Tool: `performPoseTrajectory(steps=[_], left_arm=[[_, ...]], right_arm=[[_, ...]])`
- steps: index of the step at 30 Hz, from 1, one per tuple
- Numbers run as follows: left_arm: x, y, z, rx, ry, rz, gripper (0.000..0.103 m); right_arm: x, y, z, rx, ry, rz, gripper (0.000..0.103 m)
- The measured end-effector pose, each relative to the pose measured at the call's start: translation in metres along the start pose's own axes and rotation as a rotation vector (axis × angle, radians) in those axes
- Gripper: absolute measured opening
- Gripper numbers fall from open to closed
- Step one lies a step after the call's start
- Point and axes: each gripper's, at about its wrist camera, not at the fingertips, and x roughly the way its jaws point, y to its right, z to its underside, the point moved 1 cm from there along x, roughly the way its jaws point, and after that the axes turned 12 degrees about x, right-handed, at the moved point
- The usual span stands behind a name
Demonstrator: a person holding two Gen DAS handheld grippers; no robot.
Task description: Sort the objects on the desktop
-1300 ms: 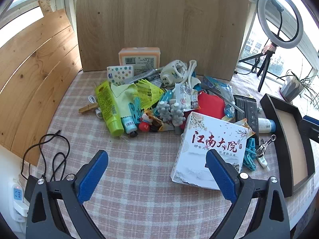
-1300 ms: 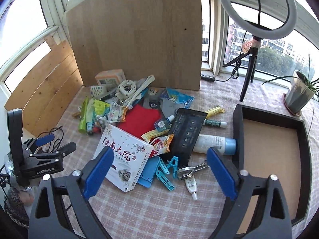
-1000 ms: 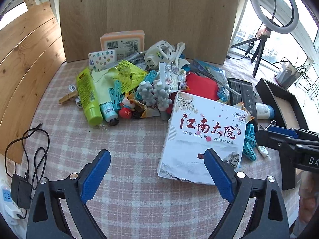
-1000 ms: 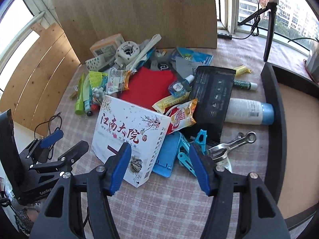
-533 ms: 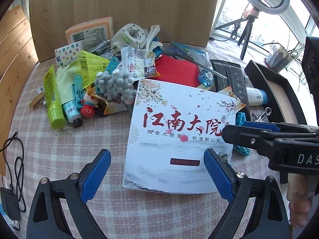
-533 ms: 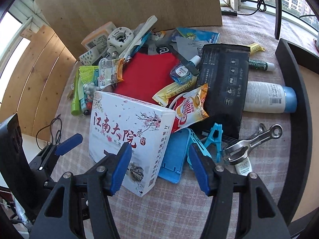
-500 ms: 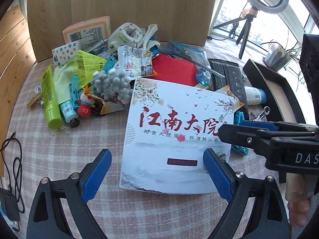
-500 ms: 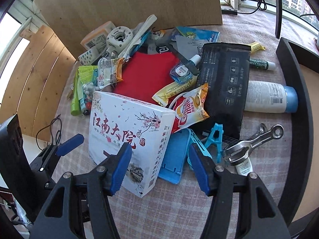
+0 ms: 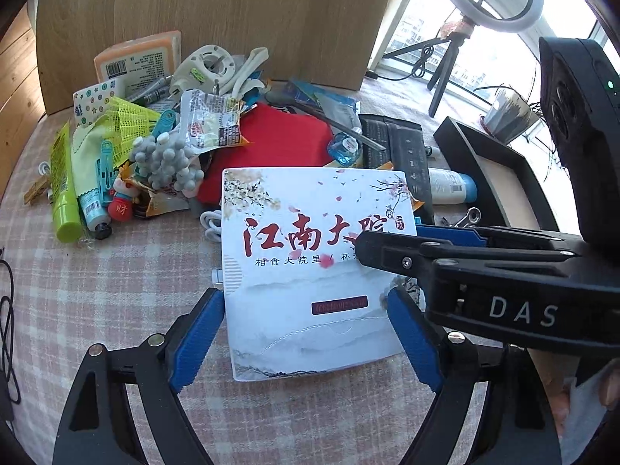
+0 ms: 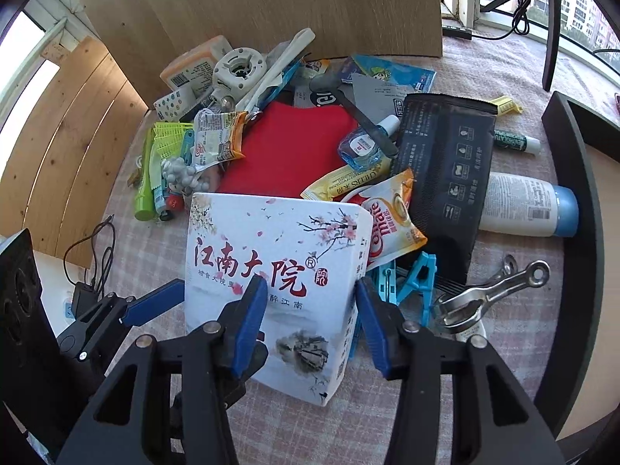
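A flat white box [image 9: 310,290] printed with red characters lies at the front of the pile, its far end propped on other items. My left gripper [image 9: 304,296] stands open around its near end. The left pad [image 9: 197,341] is at the box's left edge and the right pad [image 9: 410,337] hovers over its right corner. My right gripper [image 10: 310,285] comes in from the right with its jaws closing. One of its fingers [image 10: 252,310] is over the top face of the box [image 10: 271,232] and the other is beside the box's right side. I see no pad pressing.
Behind the box lie a red cloth [image 10: 294,147], a black pouch [image 10: 445,162], a white bottle [image 10: 519,209], blue pegs [image 10: 414,275] and a metal clip [image 10: 492,294]. A black tray [image 10: 581,193] stands at the right. A wooden board backs the pile. A cable [image 10: 100,248] lies at the left.
Both grippers have come down and closer to the white box, which now fills more of each view. The right gripper's jaws have narrowed and now straddle the box's right edge.
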Motion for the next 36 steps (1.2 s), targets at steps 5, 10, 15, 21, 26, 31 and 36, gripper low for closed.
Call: performPoseTrajectory(steps=[5, 10, 15, 21, 26, 31, 36], left_arm=[[-0.005, 0.013, -0.006, -0.014, 0.009, 0.022, 0.085], [-0.011, 0.049, -0.022, 0.063, 0.030, 0.033, 0.085], [-0.003, 0.097, -0.040, 0.149, 0.030, 0.089, 0.085], [0.007, 0.174, -0.058, 0.283, 0.022, 0.152, 0.085], [0.021, 0.236, -0.067, 0.399, 0.004, 0.212, 0.085], [0.026, 0.291, -0.072, 0.504, -0.006, 0.254, 0.085], [0.029, 0.329, -0.073, 0.582, -0.018, 0.276, 0.083]], right_arm=[[-0.015, 0.009, 0.010, 0.006, 0.020, 0.005, 0.047], [-0.043, 0.037, 0.017, 0.035, 0.064, 0.014, 0.047], [-0.075, 0.082, 0.019, 0.113, 0.119, 0.046, 0.047], [-0.118, 0.147, 0.026, 0.212, 0.210, 0.137, 0.047], [-0.148, 0.209, 0.033, 0.326, 0.250, 0.179, 0.047], [-0.165, 0.259, 0.051, 0.435, 0.278, 0.212, 0.047], [-0.178, 0.286, 0.061, 0.486, 0.295, 0.254, 0.047]])
